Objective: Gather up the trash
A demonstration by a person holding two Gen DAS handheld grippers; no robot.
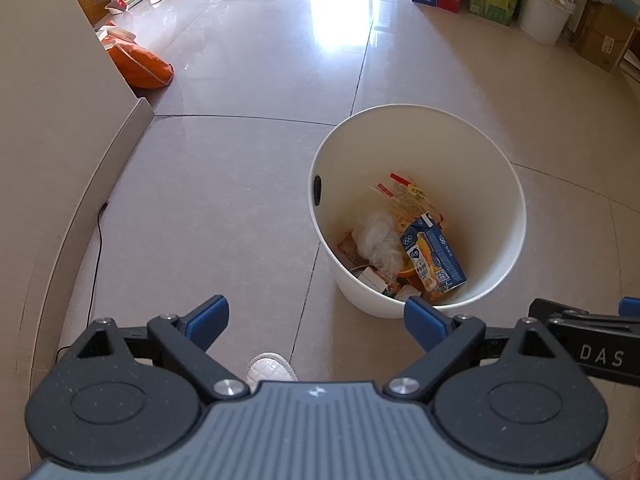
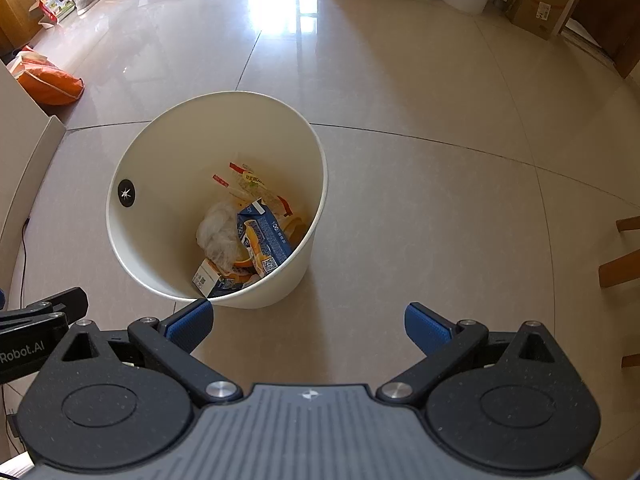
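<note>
A white round bin (image 1: pixel 492 148) stands on the tiled floor, seen also in the right wrist view as the bin (image 2: pixel 160 152). Inside lie a blue juice carton (image 1: pixel 434 258), crumpled clear plastic (image 1: pixel 378 242), a yellow wrapper (image 1: pixel 408 196) and small boxes. The same blue carton (image 2: pixel 264 240) and plastic (image 2: pixel 218 232) show from the right. My left gripper (image 1: pixel 316 322) hangs open above the floor, left of the bin, with nothing between its fingers. My right gripper (image 2: pixel 310 322) is open too, just right of the bin's near rim, empty.
A beige wall or cabinet side (image 1: pixel 52 120) runs along the left with a black cable (image 1: pixel 96 248) on the floor. An orange bag (image 1: pixel 140 64) lies beyond it. Boxes and a white bucket (image 1: pixel 544 8) line the far right. A white slipper (image 1: pixel 270 368) shows below. Wooden chair legs (image 2: pixel 624 264) stand right.
</note>
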